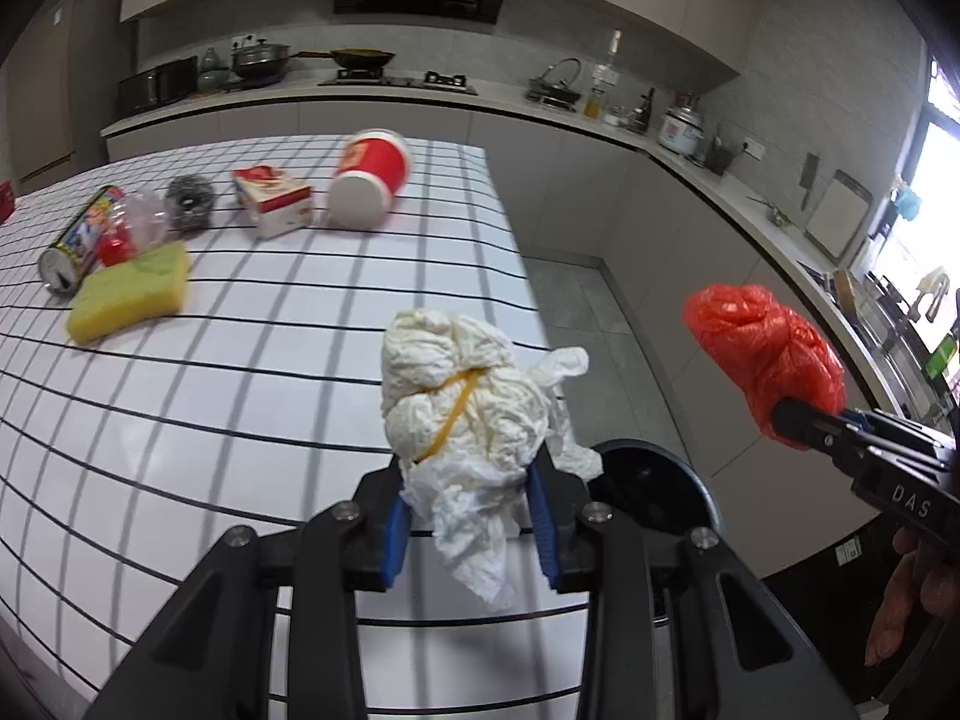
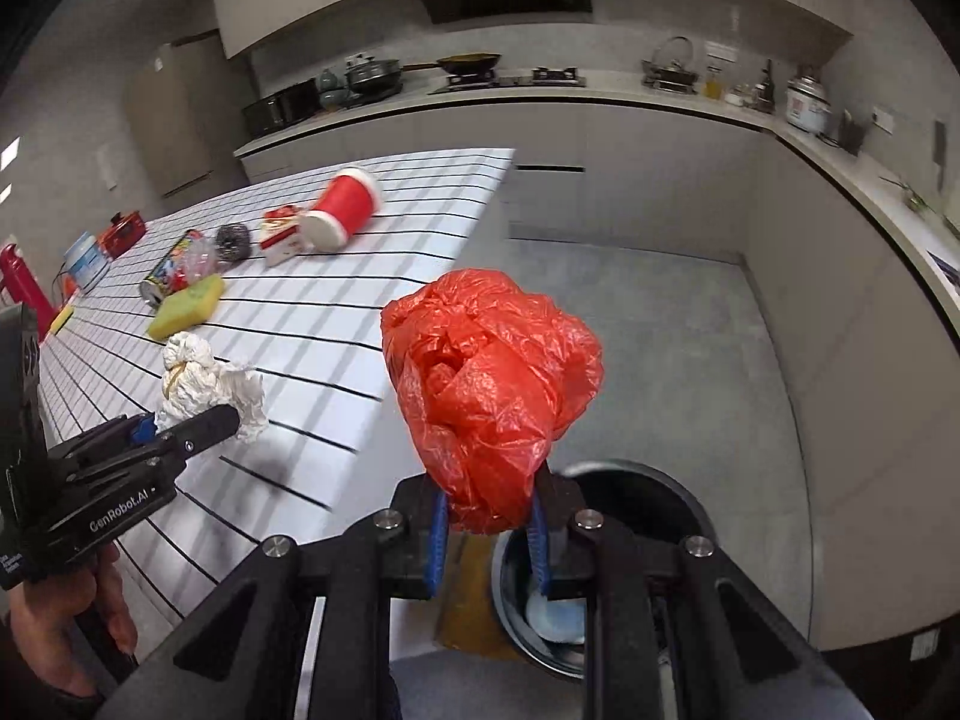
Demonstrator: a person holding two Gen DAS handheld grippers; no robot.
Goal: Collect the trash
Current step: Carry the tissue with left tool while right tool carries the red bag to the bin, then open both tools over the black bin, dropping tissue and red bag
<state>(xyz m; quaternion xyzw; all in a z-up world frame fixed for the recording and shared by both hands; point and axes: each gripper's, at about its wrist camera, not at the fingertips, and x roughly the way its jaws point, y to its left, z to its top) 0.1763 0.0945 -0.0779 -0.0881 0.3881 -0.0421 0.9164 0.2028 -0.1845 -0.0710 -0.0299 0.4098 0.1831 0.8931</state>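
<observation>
Red plastic bag [image 2: 489,396] is clamped in your right gripper [image 2: 489,531], hanging over the dark bin [image 2: 684,492] off the table's near corner; release it there. Your left gripper [image 1: 474,516] pinches the banded paper wad [image 1: 462,402] (next in), beyond lie sponge [image 1: 129,291] and cup [image 1: 372,177].

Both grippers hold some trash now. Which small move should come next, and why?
Probably carry the right gripper slightly forward and open it over the dark bin. Its fingers already clamp the red plastic bag almost above the bin's rim, while the left gripper holds the white paper wad mostly over the table.
</observation>
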